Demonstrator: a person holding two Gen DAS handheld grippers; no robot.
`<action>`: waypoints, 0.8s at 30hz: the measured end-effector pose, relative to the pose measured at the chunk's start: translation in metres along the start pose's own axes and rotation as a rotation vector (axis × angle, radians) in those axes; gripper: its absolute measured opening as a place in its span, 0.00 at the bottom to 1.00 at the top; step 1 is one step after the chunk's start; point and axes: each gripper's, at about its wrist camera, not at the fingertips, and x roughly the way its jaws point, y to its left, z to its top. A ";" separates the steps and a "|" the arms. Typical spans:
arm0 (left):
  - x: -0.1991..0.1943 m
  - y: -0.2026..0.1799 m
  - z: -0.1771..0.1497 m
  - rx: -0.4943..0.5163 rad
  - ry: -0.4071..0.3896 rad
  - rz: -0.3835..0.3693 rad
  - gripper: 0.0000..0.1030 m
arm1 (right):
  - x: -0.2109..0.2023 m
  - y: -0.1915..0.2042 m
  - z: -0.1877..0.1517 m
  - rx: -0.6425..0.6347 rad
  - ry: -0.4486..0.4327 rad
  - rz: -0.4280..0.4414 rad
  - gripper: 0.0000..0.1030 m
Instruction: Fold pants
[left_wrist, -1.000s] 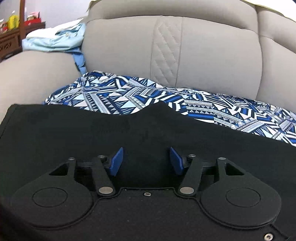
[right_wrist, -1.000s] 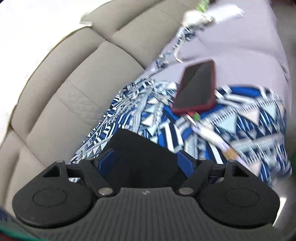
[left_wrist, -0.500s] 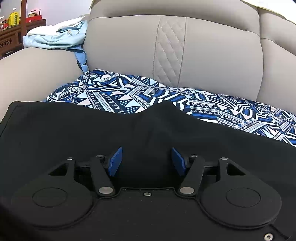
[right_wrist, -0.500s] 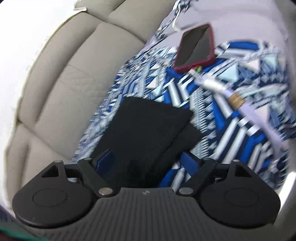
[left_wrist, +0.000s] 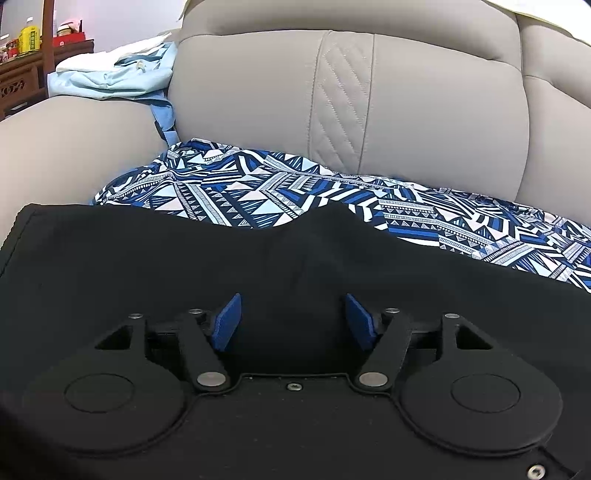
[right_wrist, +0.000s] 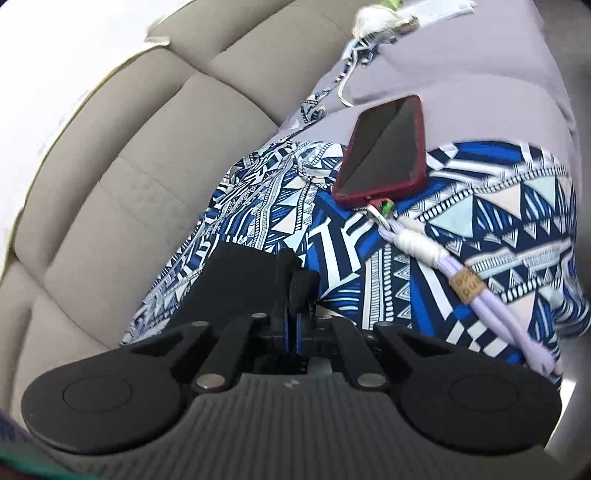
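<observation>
Right tongs (right_wrist: 291, 332) just pinched shut on black pants (right_wrist: 243, 284); left tongs (left_wrist: 291, 319) agape, opening over them.

Right gripper (right_wrist: 291, 334): jaws have just closed, from wide apart to pinched on a fold of the black pants (right_wrist: 255, 284) at frame centre. Left gripper (left_wrist: 291, 321): jaws have been opening slightly, pants between them.

The right gripper (right_wrist: 291, 332) has its blue pads pressed together on a bunched fold of the black pants (right_wrist: 243, 284), which lie on the blue patterned cloth (right_wrist: 461, 236). Beyond the pants on that cloth rests a red-cased phone (right_wrist: 384, 151), a lilac strap (right_wrist: 491, 306) trailing from its near end. Left of the cloth rises the beige sofa back (right_wrist: 147, 155), slightly blurred.
</observation>
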 end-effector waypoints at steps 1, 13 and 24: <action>0.000 -0.001 0.000 0.000 0.000 0.002 0.61 | 0.002 0.000 -0.001 0.007 0.012 -0.026 0.08; -0.035 -0.010 -0.017 0.092 0.040 -0.048 0.77 | -0.021 0.049 -0.016 -0.338 -0.188 -0.177 0.60; -0.066 0.005 -0.039 0.109 0.003 -0.012 0.80 | -0.007 0.147 -0.089 -0.653 -0.105 0.035 0.76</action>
